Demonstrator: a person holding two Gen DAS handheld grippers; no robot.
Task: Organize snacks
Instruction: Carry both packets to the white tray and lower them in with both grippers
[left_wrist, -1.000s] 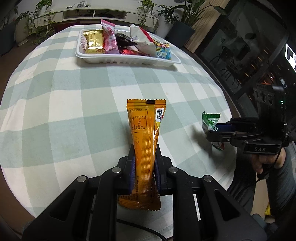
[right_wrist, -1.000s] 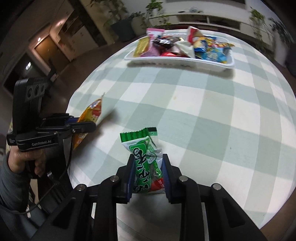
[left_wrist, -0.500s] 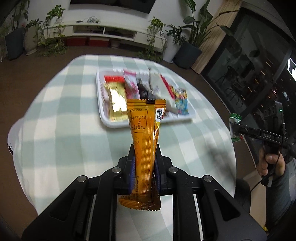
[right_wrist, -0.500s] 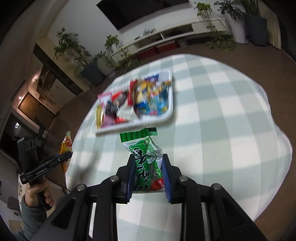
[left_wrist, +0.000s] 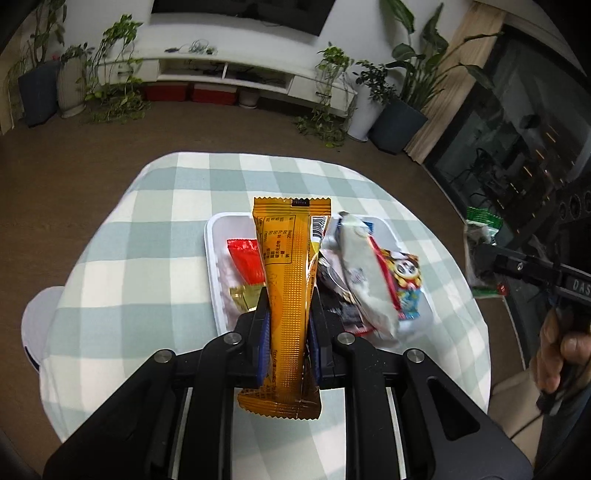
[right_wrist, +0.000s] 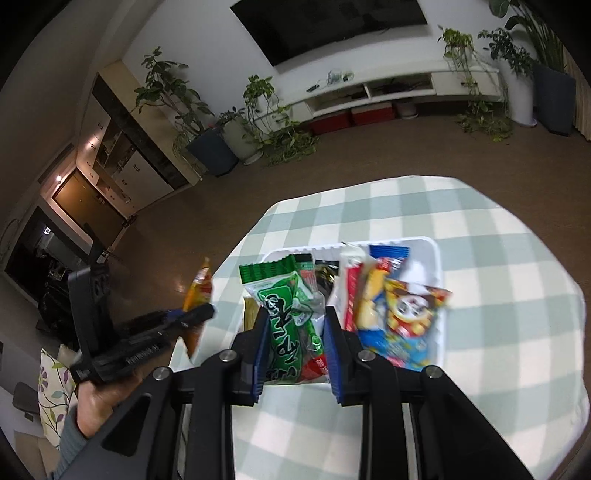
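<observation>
Carrying step: left tool (left_wrist: 287, 345) clenched on the long orange foil snack packet (left_wrist: 289, 295) and right tool (right_wrist: 294, 349) on the green crinkly snack bag (right_wrist: 286, 314) hover above the white plastic tray (right_wrist: 436, 251); next, lower and release them inside.

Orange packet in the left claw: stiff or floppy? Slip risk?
Orange packet stands straight well beyond the left claw without drooping, so probably fairly stiff and light. Its wrapper looks glossy, so it might slide if the grip loosens.

A snack tray (left_wrist: 212, 280) sits on the round table (left_wrist: 147, 258), filled with packets. Above it, the left gripper (left_wrist: 288, 332) clamps a long wafer packet (left_wrist: 288, 280) upright; the right gripper (right_wrist: 295, 343), to its right, pinches a seaweed packet (right_wrist: 284, 317). Behind the table, potted plants (left_wrist: 391, 107) flank a low TV cabinet (left_wrist: 236, 70).
</observation>
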